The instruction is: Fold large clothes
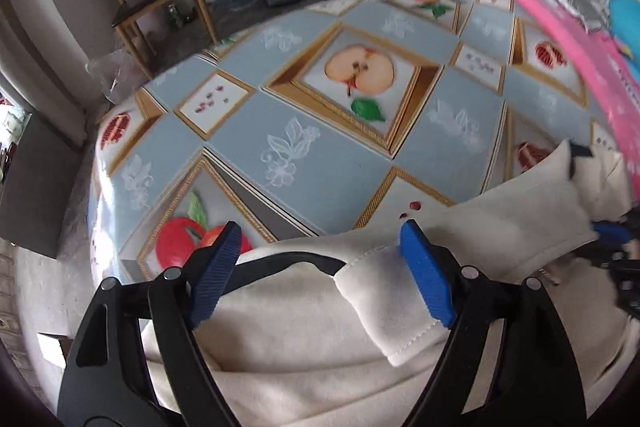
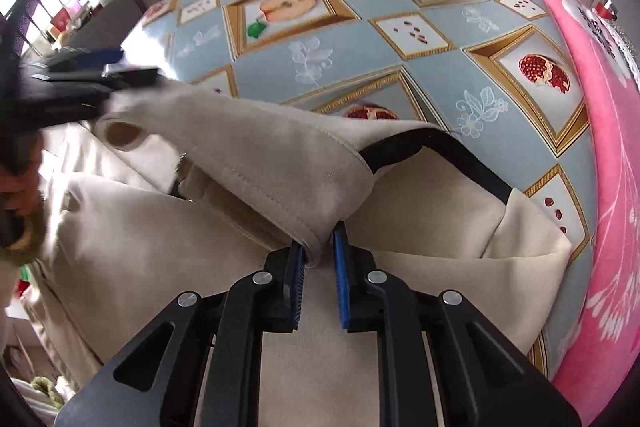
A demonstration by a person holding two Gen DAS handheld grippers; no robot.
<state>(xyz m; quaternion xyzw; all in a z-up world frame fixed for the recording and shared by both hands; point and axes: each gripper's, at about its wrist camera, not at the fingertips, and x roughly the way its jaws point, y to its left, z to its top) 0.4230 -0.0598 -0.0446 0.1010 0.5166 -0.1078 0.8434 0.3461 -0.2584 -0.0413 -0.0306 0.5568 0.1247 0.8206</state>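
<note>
Loosely rumpled cream garment (image 2: 168,227), black-lined collar (image 2: 448,147)

Cream garment (image 2: 132,227): soft matt cloth, stitched hems. Tablecloth (image 1: 332,155): smooth, glossy printed sheet. Pink blanket (image 2: 612,187): fleecy. Gripper pads (image 1: 426,279): ribbed blue plastic; matt black arms, metal rivets.

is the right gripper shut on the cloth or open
Shut on it: the right gripper has its blue pads nearly together, with a folded edge of the beige cloth pinched between them.
</note>
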